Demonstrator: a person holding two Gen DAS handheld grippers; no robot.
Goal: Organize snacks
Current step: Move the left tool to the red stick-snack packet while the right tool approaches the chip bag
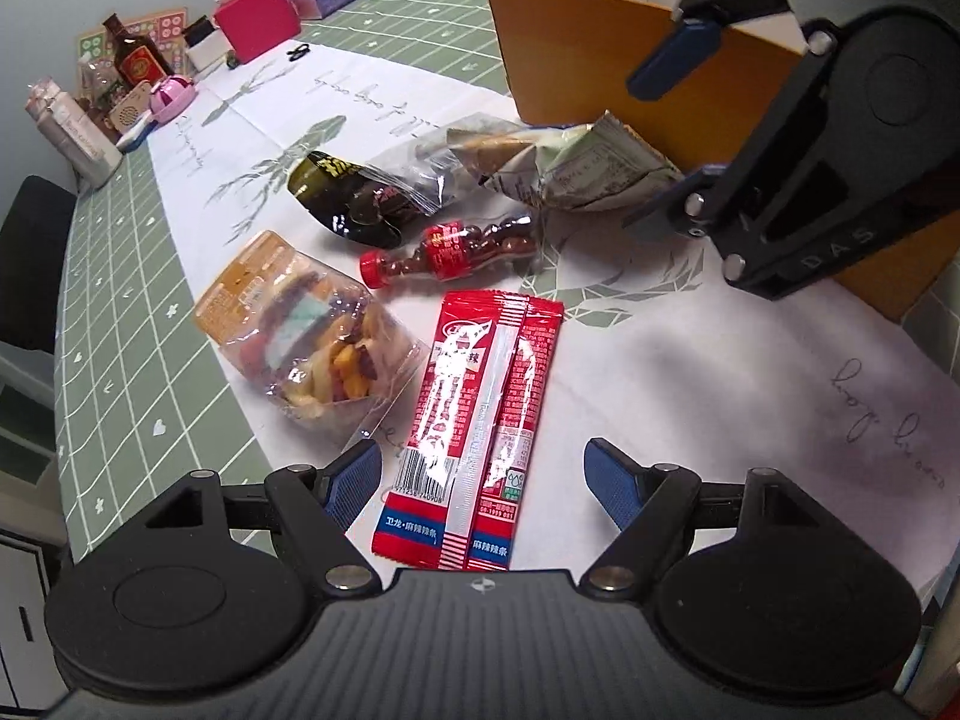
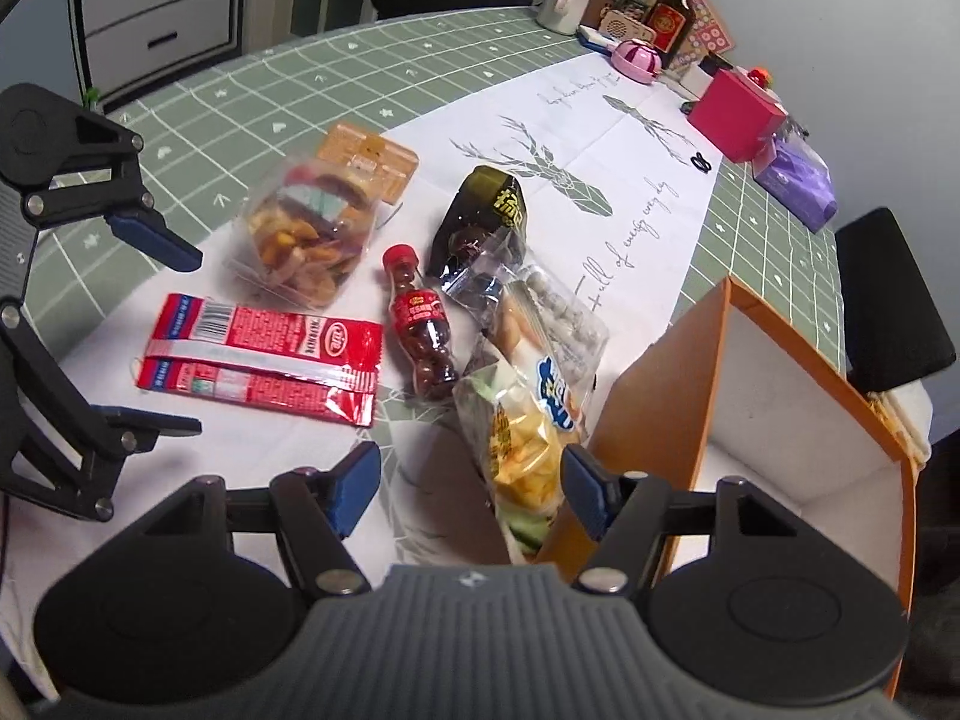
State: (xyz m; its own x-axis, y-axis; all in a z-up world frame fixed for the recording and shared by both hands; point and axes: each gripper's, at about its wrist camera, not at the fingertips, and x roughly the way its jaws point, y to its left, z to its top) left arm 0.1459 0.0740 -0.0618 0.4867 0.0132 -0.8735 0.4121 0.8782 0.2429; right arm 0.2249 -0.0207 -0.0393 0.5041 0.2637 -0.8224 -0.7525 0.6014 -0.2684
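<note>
A red snack packet [image 1: 480,414] lies flat on the white runner, its lower half between the blue fingers of my open left gripper [image 1: 483,480], with a gap on each side. In the right wrist view the left gripper [image 2: 153,327] straddles the same red packet [image 2: 264,354]. My right gripper [image 2: 471,489] stands open low over a yellow chip bag [image 2: 528,450]; the bag lies by its right-hand finger [image 2: 585,489], next to the orange box [image 2: 654,396]. A small cola-shaped bottle [image 2: 420,330], a clear tub of mixed snacks [image 2: 306,240] and a dark bag [image 2: 480,222] lie between the two grippers.
The orange box [image 1: 576,42] has a white inside and holds nothing that I can see. A brown bottle [image 2: 672,12], a pink box [image 2: 735,114], a purple bag [image 2: 798,180] and other small items line the far table edge. Black chairs [image 2: 894,306] stand around.
</note>
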